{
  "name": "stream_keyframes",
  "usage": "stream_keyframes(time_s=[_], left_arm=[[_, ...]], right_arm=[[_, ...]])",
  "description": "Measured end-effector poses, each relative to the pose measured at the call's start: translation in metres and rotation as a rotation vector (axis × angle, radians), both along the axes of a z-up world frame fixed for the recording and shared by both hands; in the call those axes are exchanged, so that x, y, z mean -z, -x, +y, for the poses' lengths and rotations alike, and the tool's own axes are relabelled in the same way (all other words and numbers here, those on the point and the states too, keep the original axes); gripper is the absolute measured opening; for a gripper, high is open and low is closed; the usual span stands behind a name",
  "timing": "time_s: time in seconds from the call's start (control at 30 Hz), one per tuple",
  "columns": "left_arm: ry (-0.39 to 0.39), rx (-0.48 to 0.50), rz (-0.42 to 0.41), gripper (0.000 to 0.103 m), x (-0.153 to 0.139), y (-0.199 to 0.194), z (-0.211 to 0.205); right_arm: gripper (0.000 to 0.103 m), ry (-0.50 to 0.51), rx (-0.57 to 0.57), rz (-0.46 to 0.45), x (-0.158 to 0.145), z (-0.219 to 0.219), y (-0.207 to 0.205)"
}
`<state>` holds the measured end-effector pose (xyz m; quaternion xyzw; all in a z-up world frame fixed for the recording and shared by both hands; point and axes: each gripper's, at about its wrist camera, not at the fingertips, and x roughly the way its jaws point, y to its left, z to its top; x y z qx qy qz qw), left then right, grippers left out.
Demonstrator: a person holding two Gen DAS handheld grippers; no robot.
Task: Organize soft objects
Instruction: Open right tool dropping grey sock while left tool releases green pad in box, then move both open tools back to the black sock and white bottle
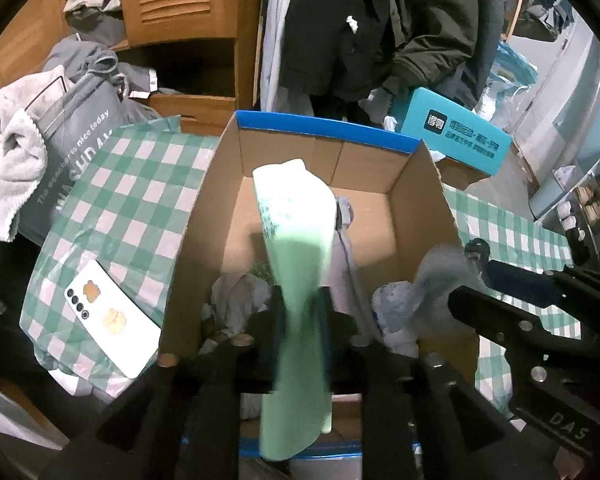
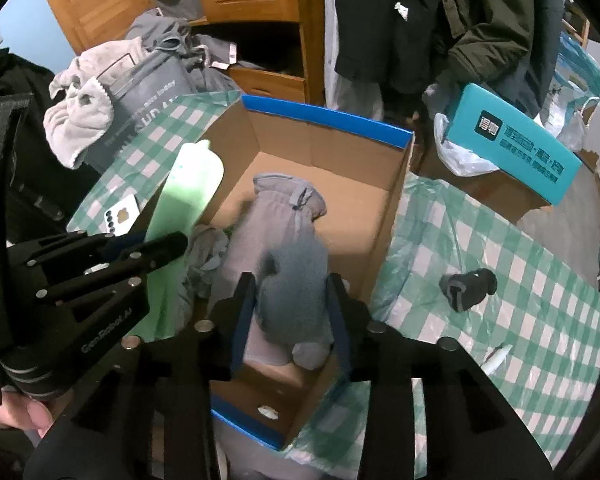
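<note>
An open cardboard box with a blue rim [image 1: 324, 132] [image 2: 328, 114] stands on the checked cloth. Both grippers hang over its near end. A pale green sock [image 1: 300, 232] [image 2: 188, 192] passes lengthwise between the fingers of my left gripper [image 1: 302, 304]; it is motion-blurred and looks loose, with the jaws parted. A fuzzy blue-grey sock [image 2: 296, 280] [image 1: 436, 276] sits blurred between the blue pads of my right gripper [image 2: 294, 292], with a thin gap on each side. Under them in the box lie a grey mitten [image 2: 276, 208] and crumpled pale fabric [image 1: 244, 292].
A dark glove [image 2: 468, 284] and a small white object [image 2: 498, 356] lie on the green checked cloth [image 2: 500, 248] right of the box. A white phone [image 1: 112, 320] lies to its left. A grey towel [image 1: 12, 168], a teal box [image 1: 456, 140] and hanging coats [image 1: 360, 20] crowd the back.
</note>
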<state>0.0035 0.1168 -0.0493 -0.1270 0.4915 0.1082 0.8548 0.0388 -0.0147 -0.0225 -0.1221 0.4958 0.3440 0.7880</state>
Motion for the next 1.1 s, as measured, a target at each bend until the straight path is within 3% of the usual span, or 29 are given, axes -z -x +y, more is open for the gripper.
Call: stream_keyframes(time_s=[0.1,0.33,0.57,1.1], left_arm=[[-0.007,-0.015,-0.019,0.043,-0.003,0.002,0.001],[-0.002,-0.014,-0.022,0.044,-0.006,0.000,-0.003],[-0.018,0.024,-0.025,0.048,-0.011,-0.004,-0.022],[-0.061,0.119,-0.013,0.049,-0.016,-0.016,-0.071]], right_arm=[[0.050,-0.007,0.013,0.001,-0.001,-0.004,-0.002],[0.054,-0.012,0.052,-0.014,-0.004,-0.020,-0.005],[0.055,-0.003,0.107,-0.006,0.001,-0.047,-0.010],[0.059,-0.013,0.211,0.004,0.004,-0.106,-0.016]])
